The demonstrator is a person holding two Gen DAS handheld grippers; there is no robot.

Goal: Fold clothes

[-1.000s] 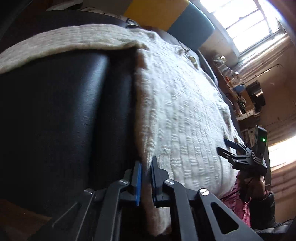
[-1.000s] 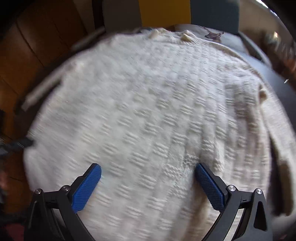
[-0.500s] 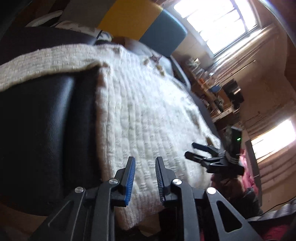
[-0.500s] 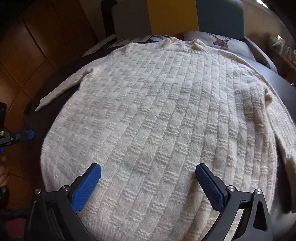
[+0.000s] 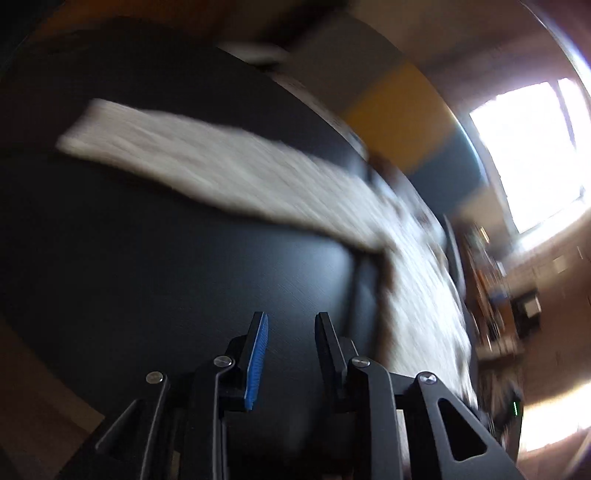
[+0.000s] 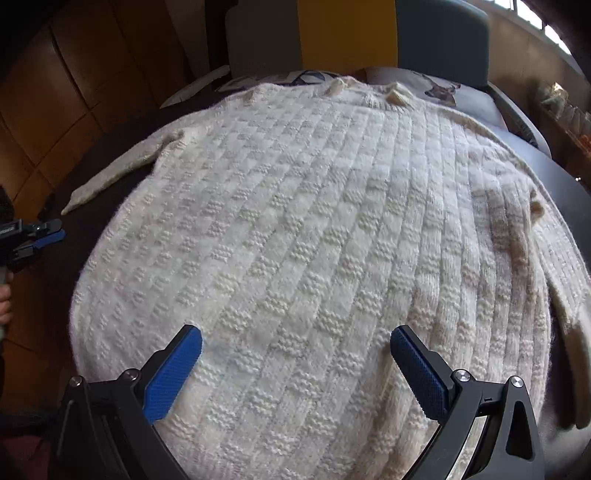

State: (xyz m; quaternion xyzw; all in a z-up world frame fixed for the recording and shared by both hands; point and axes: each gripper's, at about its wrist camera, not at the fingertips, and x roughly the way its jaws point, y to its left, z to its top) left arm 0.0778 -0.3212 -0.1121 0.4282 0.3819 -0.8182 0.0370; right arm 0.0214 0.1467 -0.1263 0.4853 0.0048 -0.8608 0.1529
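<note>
Cream knit sweater [image 6: 314, 240] flat on black table [image 5: 147, 277] | no writing legible

**Left gripper off the sweater hem**

Released sweater [image 5: 236, 173] edge; left gripper [image 5: 290, 334] jaws opening, nothing between. Swung out over bare black table [image 5: 147, 280], well left of hem. Sleeve apparently straighter now, view blurred.

Home living room: sofa [image 6: 443, 33], wooden floor [image 6: 55, 92], window [image 5: 532, 147].
</note>
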